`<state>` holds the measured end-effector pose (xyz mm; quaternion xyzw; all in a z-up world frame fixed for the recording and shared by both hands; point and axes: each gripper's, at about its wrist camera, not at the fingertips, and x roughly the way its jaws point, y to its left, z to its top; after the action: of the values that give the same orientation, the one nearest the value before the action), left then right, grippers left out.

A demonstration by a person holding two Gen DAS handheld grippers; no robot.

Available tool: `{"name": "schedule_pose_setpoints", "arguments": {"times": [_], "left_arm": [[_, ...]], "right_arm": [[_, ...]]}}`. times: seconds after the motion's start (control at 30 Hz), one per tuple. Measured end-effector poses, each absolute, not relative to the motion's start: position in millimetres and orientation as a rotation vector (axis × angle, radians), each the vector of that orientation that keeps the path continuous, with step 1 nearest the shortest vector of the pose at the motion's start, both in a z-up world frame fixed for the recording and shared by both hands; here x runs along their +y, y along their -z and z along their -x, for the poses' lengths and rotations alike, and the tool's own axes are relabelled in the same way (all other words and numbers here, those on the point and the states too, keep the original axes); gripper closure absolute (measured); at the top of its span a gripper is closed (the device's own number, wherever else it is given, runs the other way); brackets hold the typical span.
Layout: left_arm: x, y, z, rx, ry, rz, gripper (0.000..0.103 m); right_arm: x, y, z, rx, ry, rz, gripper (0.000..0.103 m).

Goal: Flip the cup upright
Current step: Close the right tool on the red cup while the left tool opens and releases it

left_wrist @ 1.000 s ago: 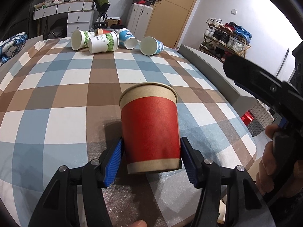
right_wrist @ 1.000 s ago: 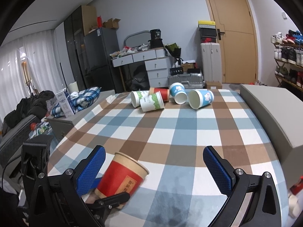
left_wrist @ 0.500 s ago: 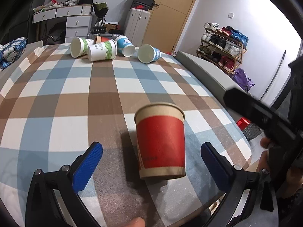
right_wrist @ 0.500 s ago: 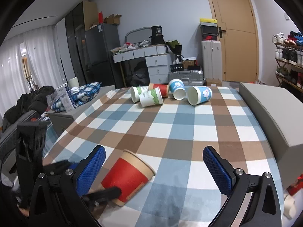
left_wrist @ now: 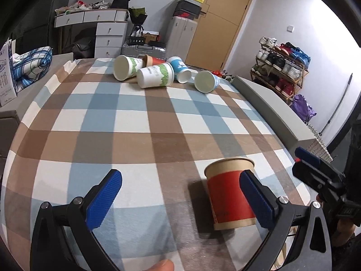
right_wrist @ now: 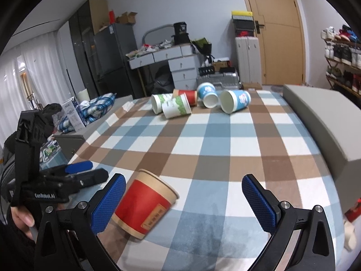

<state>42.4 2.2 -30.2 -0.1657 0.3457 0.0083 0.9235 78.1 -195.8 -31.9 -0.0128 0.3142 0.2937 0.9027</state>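
Note:
A red and kraft paper cup (left_wrist: pixel 230 192) stands upright on the checked tablecloth near the front edge, mouth up; it also shows in the right wrist view (right_wrist: pixel 144 205). My left gripper (left_wrist: pixel 180 198) is open and empty, and the cup sits just beyond its right finger, free of it. My right gripper (right_wrist: pixel 182 203) is open and empty, with the cup by its left finger. Several paper cups lie on their sides at the far end: a green-print one (left_wrist: pixel 155 75), a blue one (left_wrist: pixel 206 81) and a red one (right_wrist: pixel 187 96).
A grey bench (left_wrist: pixel 270 103) runs along the table's right side. A shoe rack (left_wrist: pixel 282 67) stands against the right wall. A plaid pillow and a box (left_wrist: pixel 13 72) lie at the left. Drawers, suitcases and a door are behind the table.
My left gripper opened, let go of the red cup and drew back to the left. The cup stays upright on the cloth. The right gripper stayed open, shifting only slightly.

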Motion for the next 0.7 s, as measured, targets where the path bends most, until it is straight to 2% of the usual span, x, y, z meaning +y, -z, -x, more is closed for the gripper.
{"name": "schedule_pose_setpoints", "arguments": {"times": [0.7], "left_arm": [[11,26,-39,0.69,-0.066,0.239,0.002]], "right_arm": [[-170,62,-91,0.852,-0.648,-0.083,0.0]]}}
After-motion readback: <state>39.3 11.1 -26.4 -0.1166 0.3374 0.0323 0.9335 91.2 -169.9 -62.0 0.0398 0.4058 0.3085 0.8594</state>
